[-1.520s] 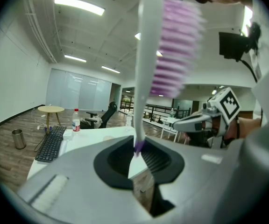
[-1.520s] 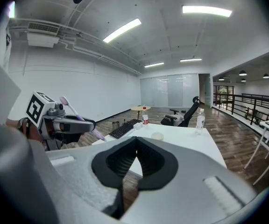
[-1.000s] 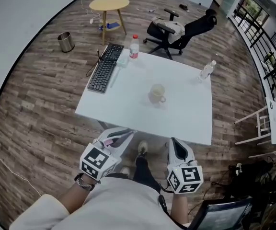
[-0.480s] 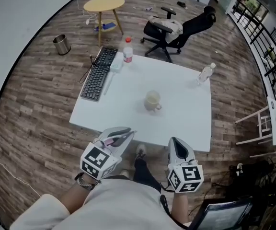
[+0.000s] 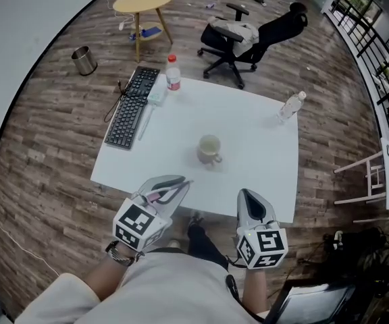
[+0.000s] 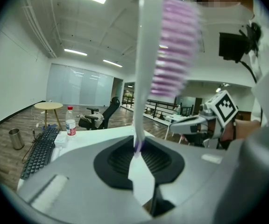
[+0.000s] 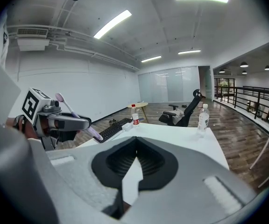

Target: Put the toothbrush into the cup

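Both tips have crossed the near edge of the white table (image 5: 255,160) since a second ago; back then they sat short of it. The cup (image 5: 209,148) also reads nearer in the head view. Left gripper (image 5: 177,185) has its jaws clamped on the toothbrush (image 6: 146,55): the handle is pinched between the pads, and the stem rises toward the gripper's camera with the purple-and-white bristle head at the top. Right gripper (image 5: 246,196) has its jaws closed together with nothing between them; its own view shows the pads meeting along a seam. The two grippers sit side by side, left one on the left, both pointing at the far side of the table. The cup stands upright near the table's middle, well apart from both grippers and farther out, roughly between their lines. A keyboard (image 5: 125,108) lies along the left edge, with a red-label bottle (image 5: 173,73) at the far left corner. A clear bottle (image 5: 290,104) stands at the far right corner. Beyond the table are an office chair (image 5: 238,36), a round side table (image 5: 142,2) and a metal bin (image 5: 83,60) on the wood floor.
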Demonstrator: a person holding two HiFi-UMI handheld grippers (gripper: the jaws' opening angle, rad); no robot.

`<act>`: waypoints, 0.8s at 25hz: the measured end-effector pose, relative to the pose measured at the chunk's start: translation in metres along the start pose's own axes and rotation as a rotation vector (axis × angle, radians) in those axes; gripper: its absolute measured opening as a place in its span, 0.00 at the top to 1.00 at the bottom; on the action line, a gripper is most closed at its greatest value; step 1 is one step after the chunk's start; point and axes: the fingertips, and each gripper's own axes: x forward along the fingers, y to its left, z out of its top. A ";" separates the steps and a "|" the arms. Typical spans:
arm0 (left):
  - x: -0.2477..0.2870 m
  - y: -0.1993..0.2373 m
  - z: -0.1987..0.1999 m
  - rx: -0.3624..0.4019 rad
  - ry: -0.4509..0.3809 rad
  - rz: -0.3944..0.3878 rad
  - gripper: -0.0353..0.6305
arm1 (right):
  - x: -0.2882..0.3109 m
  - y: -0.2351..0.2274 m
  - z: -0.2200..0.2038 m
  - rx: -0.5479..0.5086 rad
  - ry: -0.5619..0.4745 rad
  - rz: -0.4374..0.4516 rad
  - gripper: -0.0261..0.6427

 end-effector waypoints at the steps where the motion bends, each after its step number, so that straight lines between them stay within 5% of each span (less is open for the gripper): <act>1: 0.004 0.002 0.001 -0.001 0.003 0.000 0.87 | 0.002 -0.003 0.000 0.001 0.004 0.000 0.96; 20: 0.077 0.015 0.015 0.084 0.080 0.011 0.87 | 0.052 -0.057 -0.015 0.033 0.092 0.032 0.96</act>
